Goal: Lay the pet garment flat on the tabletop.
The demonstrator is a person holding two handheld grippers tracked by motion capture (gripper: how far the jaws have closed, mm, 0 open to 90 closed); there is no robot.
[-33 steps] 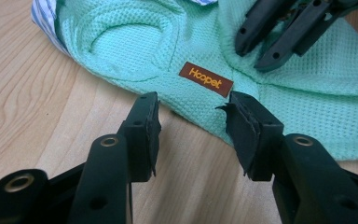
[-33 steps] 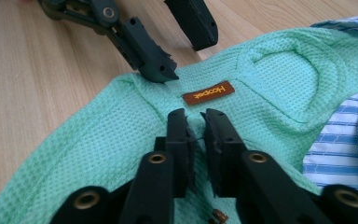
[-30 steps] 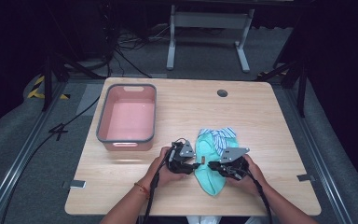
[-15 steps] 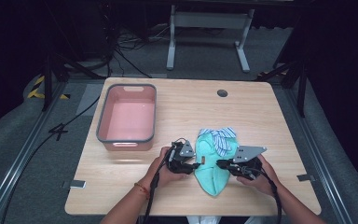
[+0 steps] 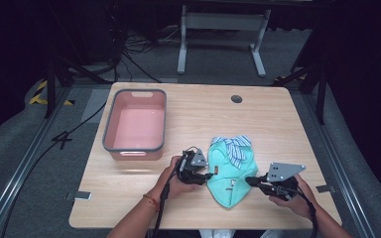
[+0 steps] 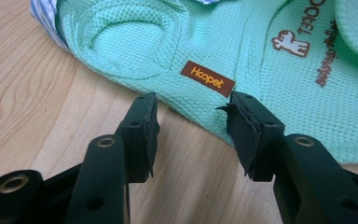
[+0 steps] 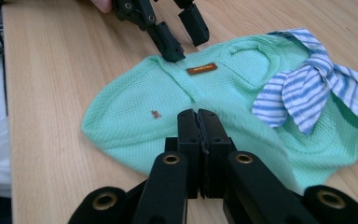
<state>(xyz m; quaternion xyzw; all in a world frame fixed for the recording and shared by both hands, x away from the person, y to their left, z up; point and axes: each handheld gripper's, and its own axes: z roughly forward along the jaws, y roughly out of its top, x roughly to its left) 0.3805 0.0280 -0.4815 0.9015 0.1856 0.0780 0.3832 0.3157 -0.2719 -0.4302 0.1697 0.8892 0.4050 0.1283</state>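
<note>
Where the wooden table [image 5: 287, 134] spreads widest under the high camera, a pink bin [image 5: 135, 125] with a grey rim stands on its left half, well apart from the work at the near edge. To the right of the bin and closer to the person lies the mint-green pet shirt [image 5: 230, 173], flat on the wood, its blue-and-white striped bow [image 5: 234, 145] at the far end and its rounded hem toward the person.

The left gripper [image 5: 202, 176] rests at the shirt's left edge. In its own view the jaws stand partly open, one pad on bare wood and the other at the fabric's border, with the brown label [image 6: 208, 78] just ahead of the gap; whether that pad touches the cloth cannot be told. Nothing is clamped between them.

The right gripper [image 5: 250, 180] sits at the shirt's right edge, held by the right hand [image 5: 297, 196], with its grey three-cornered plate [image 5: 283, 171] on top. Its own view shows the two jaws pressed together with no cloth between them, the shirt [image 7: 177, 107] lying just beyond and beneath their tips. Farther off in that view, the left gripper's jaws [image 7: 182, 38] meet the fabric near the label.
</note>
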